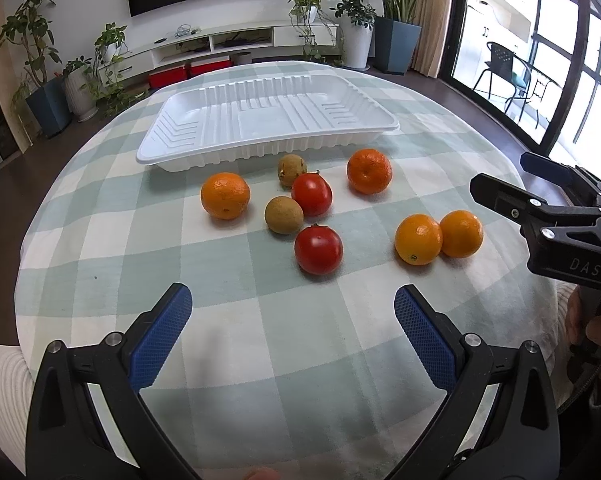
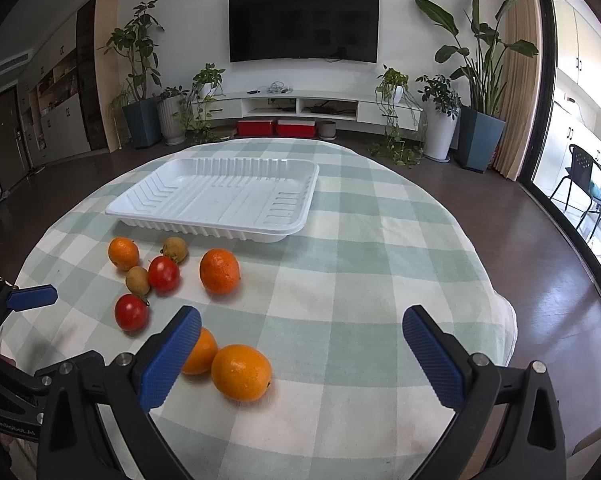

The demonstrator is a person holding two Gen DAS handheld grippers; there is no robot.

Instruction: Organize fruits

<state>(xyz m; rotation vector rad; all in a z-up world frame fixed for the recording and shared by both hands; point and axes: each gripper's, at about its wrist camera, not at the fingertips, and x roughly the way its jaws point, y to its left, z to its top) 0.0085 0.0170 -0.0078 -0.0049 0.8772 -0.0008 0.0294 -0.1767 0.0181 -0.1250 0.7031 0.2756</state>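
A white plastic tray [image 1: 204,148] [image 2: 204,222] stands empty at the far side of the checked tablecloth. In front of it lie several fruits: oranges [image 1: 225,195] [image 1: 369,171] [image 1: 418,239] [image 1: 461,233], two red tomatoes [image 1: 318,249] [image 1: 311,194] and two small brown fruits [image 1: 283,214] [image 1: 291,169]. My left gripper [image 1: 292,304] is open and empty, just short of the near tomato. My right gripper [image 2: 302,328] is open and empty above the nearest orange [image 2: 241,372], with a second orange [image 2: 199,351] partly behind its left finger.
The round table has a green-and-white checked cloth [image 2: 360,280] whose edge drops off on all sides. The right gripper shows at the right of the left wrist view [image 1: 500,188]. Behind are a TV, a low cabinet, potted plants and a glass door.
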